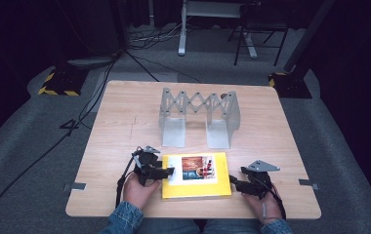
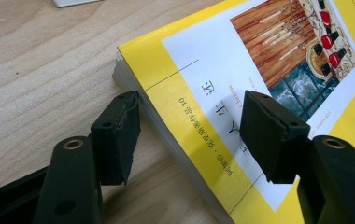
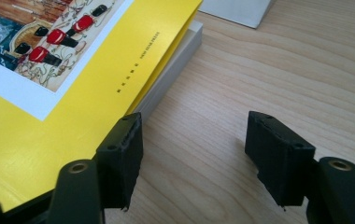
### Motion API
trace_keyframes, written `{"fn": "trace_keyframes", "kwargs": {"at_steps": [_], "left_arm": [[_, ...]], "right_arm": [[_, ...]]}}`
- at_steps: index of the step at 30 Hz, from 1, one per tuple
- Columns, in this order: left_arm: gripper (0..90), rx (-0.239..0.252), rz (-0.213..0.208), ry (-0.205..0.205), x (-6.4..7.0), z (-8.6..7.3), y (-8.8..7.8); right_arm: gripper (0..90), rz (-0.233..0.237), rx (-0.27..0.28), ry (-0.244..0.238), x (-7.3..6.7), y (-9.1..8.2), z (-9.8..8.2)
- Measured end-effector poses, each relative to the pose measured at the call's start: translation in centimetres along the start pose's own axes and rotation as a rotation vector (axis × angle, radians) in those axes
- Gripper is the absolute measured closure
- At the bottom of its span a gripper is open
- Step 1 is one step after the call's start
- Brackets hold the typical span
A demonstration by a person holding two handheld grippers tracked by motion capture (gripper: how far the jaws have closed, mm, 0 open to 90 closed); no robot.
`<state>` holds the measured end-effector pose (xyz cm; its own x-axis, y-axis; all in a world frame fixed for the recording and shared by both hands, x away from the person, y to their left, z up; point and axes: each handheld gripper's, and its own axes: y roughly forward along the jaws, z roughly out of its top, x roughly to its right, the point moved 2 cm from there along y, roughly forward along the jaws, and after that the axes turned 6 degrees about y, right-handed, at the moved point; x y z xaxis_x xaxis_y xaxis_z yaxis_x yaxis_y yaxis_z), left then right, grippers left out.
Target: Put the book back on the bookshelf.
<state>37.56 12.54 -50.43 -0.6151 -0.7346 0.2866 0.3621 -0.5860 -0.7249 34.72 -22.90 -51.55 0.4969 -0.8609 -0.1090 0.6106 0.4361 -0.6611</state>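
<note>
Yellow book (image 1: pixel 196 183) lies flat on the wooden table (image 1: pixel 125 122), near the person's edge, centred between both hands; cover up, with a white panel carrying a picture (image 1: pixel 196 168) of a wood floor and red-coated figures. Left gripper (image 1: pixel 166 172) sits at the book's left edge: in the left gripper view its jaws stand wide apart and straddle the book's (image 2: pixel 175 93) edge, one pad above the bare table beside the page block, the other over the cover's white panel. Neither pad presses on anything, so no grip. Right gripper (image 1: pixel 236 184) is at the book's right edge: in the right gripper view its jaws are also apart, one pad at the yellow cover's (image 3: pixel 87 84) edge where the cover lifts slightly off the pages, the other over bare table (image 3: pixel 259 70). Can't tell whether that pad touches the cover; nothing is clamped. Further back on the table stands a grey metal expandable rack (image 1: pixel 198 117), well apart from the book. Beyond the table: grey floor, cables, stand legs.
</note>
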Motion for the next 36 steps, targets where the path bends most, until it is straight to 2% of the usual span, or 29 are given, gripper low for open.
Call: {"fn": "trace_keyframes", "kwargs": {"at_steps": [1, 6, 13, 18, 21, 24, 26, 28, 31, 34, 36], "left_arm": [[38.5, 0.000, -0.003, -0.003, 0.0, 0.0, 0.0], [39.1, 0.002, -0.001, -0.007, 0.0, 0.0, 0.0], [41.1, 0.016, 0.004, -0.002, 0.2, 0.0, -0.2], [47.8, 0.065, 0.011, 0.049, 0.7, 0.0, -0.7], [54.1, 0.108, -0.031, 0.054, 0.8, 0.1, -1.2], [58.8, 0.133, -0.017, 0.078, 1.2, 0.1, -1.5], [64.7, 0.157, -0.009, 0.089, 1.3, 0.1, -1.9], [76.0, 0.189, -0.024, 0.099, 1.5, 0.1, -2.4], [87.9, 0.195, -0.025, 0.141, 2.2, 0.3, -2.8], [88.8, 0.206, -0.021, 0.189, 2.9, 0.7, -3.4], [88.9, 0.220, -0.023, 0.200, 3.3, 1.2, -3.8]], "right_arm": [[41.2, -0.026, 0.004, -0.022, -0.3, 0.1, -0.1], [43.6, -0.026, 0.025, -0.019, -0.5, 0.1, -0.2], [47.3, -0.026, 0.026, -0.019, -0.7, 0.2, -0.2], [47.9, -0.028, 0.027, -0.019, -0.7, 0.2, -0.2], [47.9, -0.029, 0.027, -0.020, -0.7, 0.2, -0.2], [47.9, -0.028, 0.027, -0.020, -0.7, 0.2, -0.2], [47.9, -0.028, 0.027, -0.020, -0.7, 0.2, -0.2], [47.8, -0.027, 0.026, -0.020, -0.7, 0.2, -0.1], [46.4, -0.021, 0.025, -0.019, -0.6, 0.2, -0.1], [46.1, -0.021, 0.021, -0.018, -0.4, 0.1, -0.1], [46.6, -0.014, 0.009, -0.008, -0.3, -0.1, -0.1]]}}
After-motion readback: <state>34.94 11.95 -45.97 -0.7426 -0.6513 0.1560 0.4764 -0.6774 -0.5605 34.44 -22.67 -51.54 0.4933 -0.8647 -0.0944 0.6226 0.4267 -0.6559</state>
